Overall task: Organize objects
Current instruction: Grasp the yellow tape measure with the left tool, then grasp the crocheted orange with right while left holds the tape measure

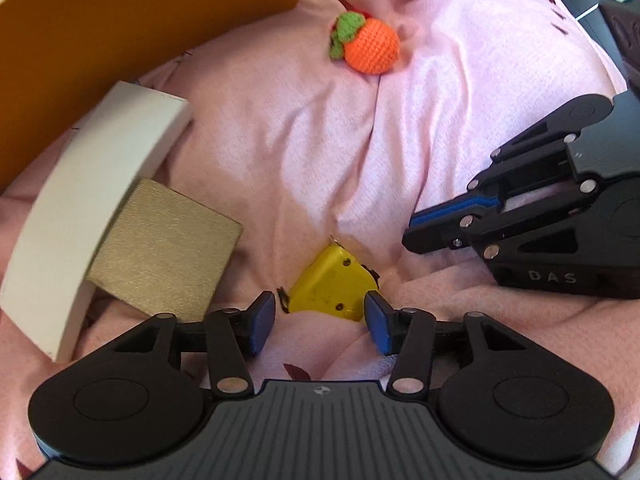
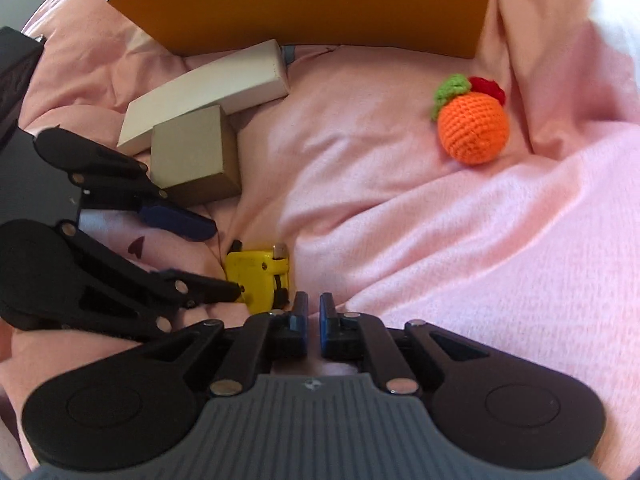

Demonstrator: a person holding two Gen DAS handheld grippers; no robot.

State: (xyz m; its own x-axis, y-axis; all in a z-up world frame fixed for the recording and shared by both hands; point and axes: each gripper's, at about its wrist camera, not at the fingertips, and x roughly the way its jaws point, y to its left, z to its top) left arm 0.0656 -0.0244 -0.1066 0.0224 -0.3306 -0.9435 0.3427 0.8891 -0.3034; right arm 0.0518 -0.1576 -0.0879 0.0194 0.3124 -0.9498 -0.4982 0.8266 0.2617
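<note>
A small yellow plastic tape measure (image 1: 330,286) lies in a fold of the rumpled pink blanket (image 1: 440,92), its lower edge cut off behind the fingertips of the left gripper (image 1: 320,320). That gripper's blue-padded jaws stand apart on either side of the tape measure without pressing on it, so it is released, and from the right wrist view the far black finger (image 2: 212,290) reaches to the casing's left edge; whether it touches cannot be told. The right gripper (image 2: 314,312) is clenched, its blue pads nearly together with nothing between them, just beside the tape measure's right side. A crocheted orange ball with a green leaf (image 2: 472,124) rests well apart on the blanket; a bit of red yarn behind it is mostly hidden, and its shape is hard to make out. To the left, a tan square cardboard box (image 2: 192,156) lies against a long white rectangular box (image 2: 208,92), which it partly covers; in the left wrist view the white box is bent by the lens and blurred. Behind them stands a large orange-brown cardboard panel (image 2: 312,4), cut off by the top edge of both views, so what it belongs to cannot be told. Dark shapes at the picture corners are too cropped to identify.
</note>
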